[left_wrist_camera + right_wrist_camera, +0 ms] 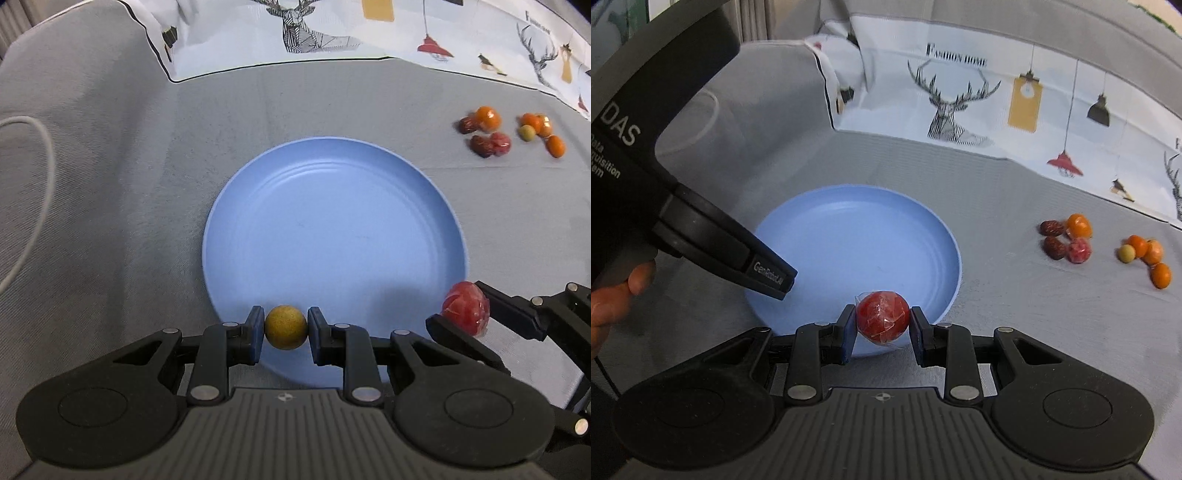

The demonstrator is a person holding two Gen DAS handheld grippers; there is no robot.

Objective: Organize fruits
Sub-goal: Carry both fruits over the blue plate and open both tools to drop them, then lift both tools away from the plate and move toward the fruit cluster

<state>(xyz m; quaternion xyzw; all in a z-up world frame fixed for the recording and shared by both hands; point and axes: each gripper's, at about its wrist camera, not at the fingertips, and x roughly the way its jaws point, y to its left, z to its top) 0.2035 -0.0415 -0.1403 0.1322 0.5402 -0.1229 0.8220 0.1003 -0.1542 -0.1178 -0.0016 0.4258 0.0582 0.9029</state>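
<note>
Pinching small, light, roll-prone rounds at the plate's [236, 206] near rim: left gripper [286, 332] squeezes the yellow fruit [286, 326], right gripper [882, 325] the slippery wrapped red fruit [882, 317].

Both the left gripper [286, 326] and the right gripper [882, 319] are matte black with ribbed grey decks, round silver pivot screws and blue-edged finger pads [255, 328]. At the left of the right wrist view, white lettering reads "DAS" and "GenRobot.ai", with a bare hand [613, 299] lower left.
</note>
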